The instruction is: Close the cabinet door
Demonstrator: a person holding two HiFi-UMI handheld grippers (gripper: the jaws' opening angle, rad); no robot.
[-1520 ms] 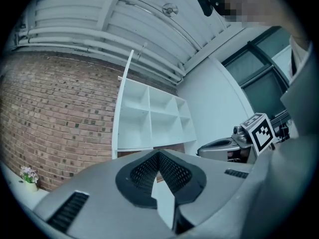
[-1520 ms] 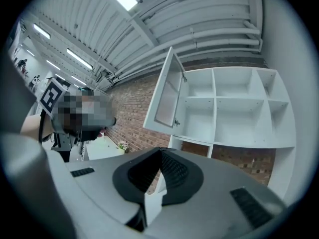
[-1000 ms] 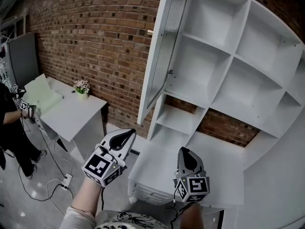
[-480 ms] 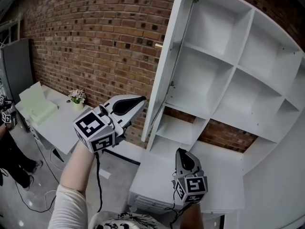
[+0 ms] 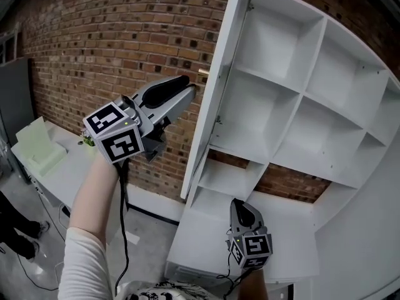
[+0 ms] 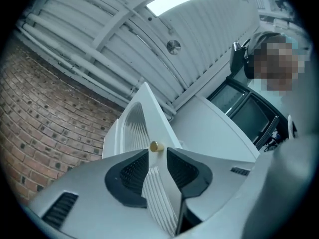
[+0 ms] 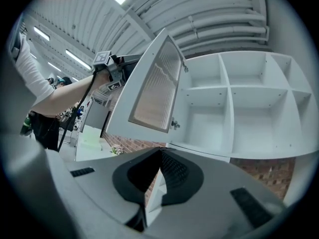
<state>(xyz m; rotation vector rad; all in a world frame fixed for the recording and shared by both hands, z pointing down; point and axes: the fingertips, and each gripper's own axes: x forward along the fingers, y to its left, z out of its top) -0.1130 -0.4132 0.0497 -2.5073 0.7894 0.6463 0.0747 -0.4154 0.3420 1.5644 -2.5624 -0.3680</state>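
Two changes stand out over the past second, both on the left side. The big white cabinet (image 5: 300, 105) has bare shelves, and its cabinet door (image 5: 215, 86), hinged at the cabinet's left edge, stands swung wide out toward the brick wall (image 5: 112, 36). The person's left arm has lifted the left gripper (image 5: 187, 94) from low in front of the body up to the door's free edge. Its jaws, shut a moment ago, have just been opening and now stand partly apart. The left gripper view shows the door's edge running up between them and the small brass knob (image 6: 156, 146) at the gap between the tips. Neither pad presses on it, so nothing is held. I judge the reach nearly done and the grasp about to begin, with the closing swing not yet started. The right gripper (image 5: 242, 210) hangs low over the cabinet's lower ledge, jaws together and empty, hardly moved. No brand, label or legible word shows anywhere. The only print is the black-and-white square markers on each gripper's cube (image 5: 115, 139), which are patterns, not letters.
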